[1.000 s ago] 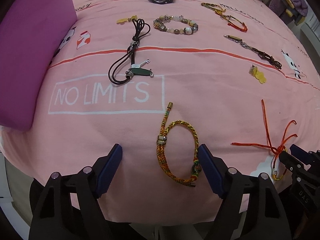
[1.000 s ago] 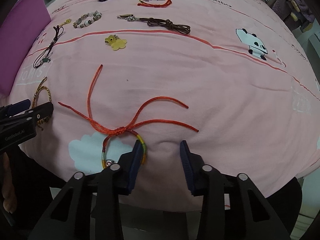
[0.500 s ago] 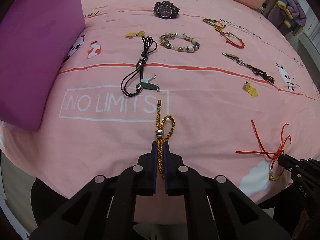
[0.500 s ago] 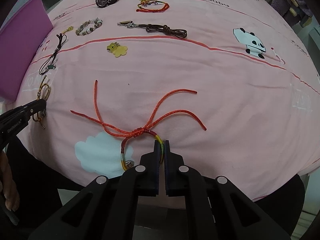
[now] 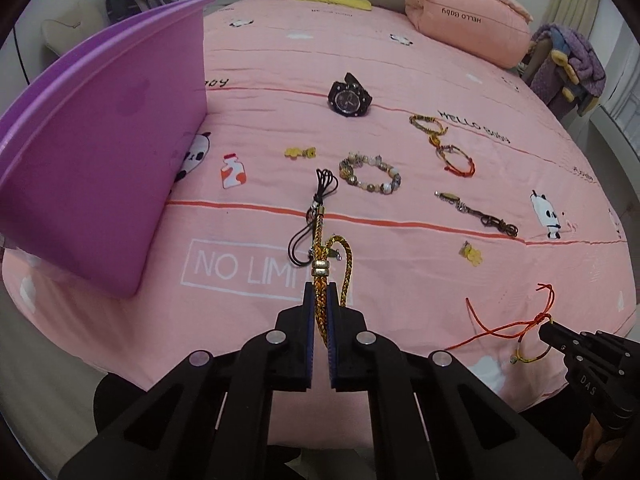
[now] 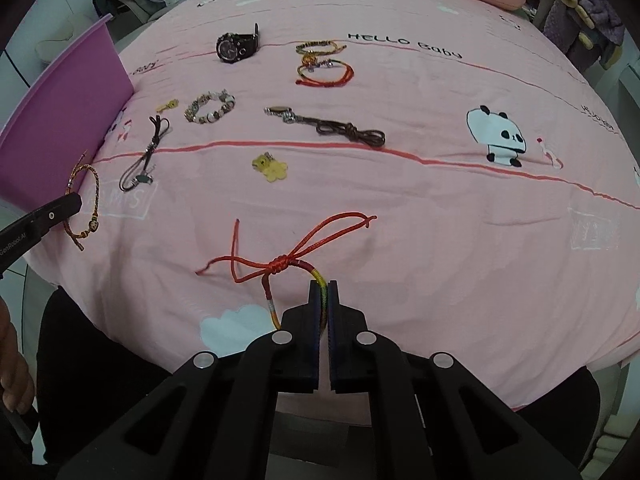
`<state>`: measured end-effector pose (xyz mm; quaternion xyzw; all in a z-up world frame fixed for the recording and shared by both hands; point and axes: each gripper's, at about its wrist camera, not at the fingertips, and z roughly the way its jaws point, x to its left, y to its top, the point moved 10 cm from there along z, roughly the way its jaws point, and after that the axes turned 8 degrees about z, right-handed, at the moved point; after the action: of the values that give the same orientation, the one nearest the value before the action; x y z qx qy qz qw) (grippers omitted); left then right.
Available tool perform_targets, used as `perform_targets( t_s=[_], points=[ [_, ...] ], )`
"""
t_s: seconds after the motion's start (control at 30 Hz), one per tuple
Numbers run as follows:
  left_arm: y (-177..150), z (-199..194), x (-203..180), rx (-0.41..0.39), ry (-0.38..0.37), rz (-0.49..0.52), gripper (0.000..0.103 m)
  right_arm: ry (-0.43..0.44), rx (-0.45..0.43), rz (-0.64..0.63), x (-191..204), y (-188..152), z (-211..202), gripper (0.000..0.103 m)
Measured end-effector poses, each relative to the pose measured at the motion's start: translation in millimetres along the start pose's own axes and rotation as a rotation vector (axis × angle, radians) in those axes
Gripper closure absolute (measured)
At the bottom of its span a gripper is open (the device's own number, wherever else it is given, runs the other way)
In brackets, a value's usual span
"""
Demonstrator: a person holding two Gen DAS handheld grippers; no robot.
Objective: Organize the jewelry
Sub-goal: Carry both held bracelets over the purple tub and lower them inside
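My left gripper (image 5: pixel 320 292) is shut on a braided gold bracelet (image 5: pixel 347 264), lifted off the pink bedsheet (image 5: pixel 400 272); the same bracelet (image 6: pixel 86 196) hangs from that gripper (image 6: pixel 76 204) at the left of the right wrist view. My right gripper (image 6: pixel 324 290) is shut on the rainbow band of a red cord bracelet (image 6: pixel 280 266), whose red tails trail down to the sheet. In the left wrist view this cord bracelet (image 5: pixel 524 332) dangles from the right gripper (image 5: pixel 546 330) at the lower right.
A purple bin (image 5: pixel 100 168) stands at the left. On the sheet lie a black watch (image 5: pixel 350 100), a beaded bracelet (image 5: pixel 370 178), a black cord pendant (image 5: pixel 316 208), two cord bracelets (image 5: pixel 448 148), a brown cord necklace (image 5: pixel 476 214) and yellow charms (image 5: pixel 472 254). A pink pillow (image 5: pixel 464 24) is at the back.
Both grippers closed, the left on the gold bracelet and the right on the red cord bracelet, then rose, lifting the bracelets off the sheet.
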<state>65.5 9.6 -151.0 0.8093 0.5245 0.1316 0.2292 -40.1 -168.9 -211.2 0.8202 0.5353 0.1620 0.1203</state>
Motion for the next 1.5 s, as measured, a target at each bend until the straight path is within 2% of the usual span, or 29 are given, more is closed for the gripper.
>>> perform_targets(
  t_s=[0.2, 0.47, 0.73, 0.87, 1.07, 1.2, 1.4, 1.5],
  points=[
    [23.1, -30.5, 9.0, -0.042, 0.003, -0.012, 0.097, 0.068, -0.078, -0.025, 31.6, 31.5, -33.6, 0.1],
    [67.3, -77.3, 35.7, -0.147, 0.015, -0.006, 0.097, 0.202, -0.167, -0.107, 107.2, 84.5, -76.3, 0.1],
    [94.5, -104.5, 114.8, -0.184, 0.099, -0.053, 0.097, 0.36, -0.226, -0.184, 210.0, 134.6, -110.5, 0.1],
    [101.0, -118.9, 160.4, -0.201, 0.153, -0.078, 0.097, 0.407, -0.257, -0.265, 267.5, 150.3, -123.6, 0.1],
    [98.0, -123.8, 228.4, -0.197, 0.222, -0.164, 0.097, 0.473, -0.234, -0.353, 347.9, 156.8, -123.4, 0.1],
    [87.1, -112.5, 256.8, -0.157, 0.237, -0.197, 0.097, 0.482, -0.169, -0.408, 391.2, 149.6, -104.1, 0.1],
    [74.3, -93.4, 282.9, -0.105, 0.238, -0.223, 0.097, 0.442, -0.094, -0.475, 429.7, 132.3, -73.4, 0.1],
    [69.7, -83.8, 289.8, -0.088, 0.243, -0.231, 0.097, 0.42, -0.059, -0.486, 436.2, 128.3, -56.4, 0.1]
  ],
)
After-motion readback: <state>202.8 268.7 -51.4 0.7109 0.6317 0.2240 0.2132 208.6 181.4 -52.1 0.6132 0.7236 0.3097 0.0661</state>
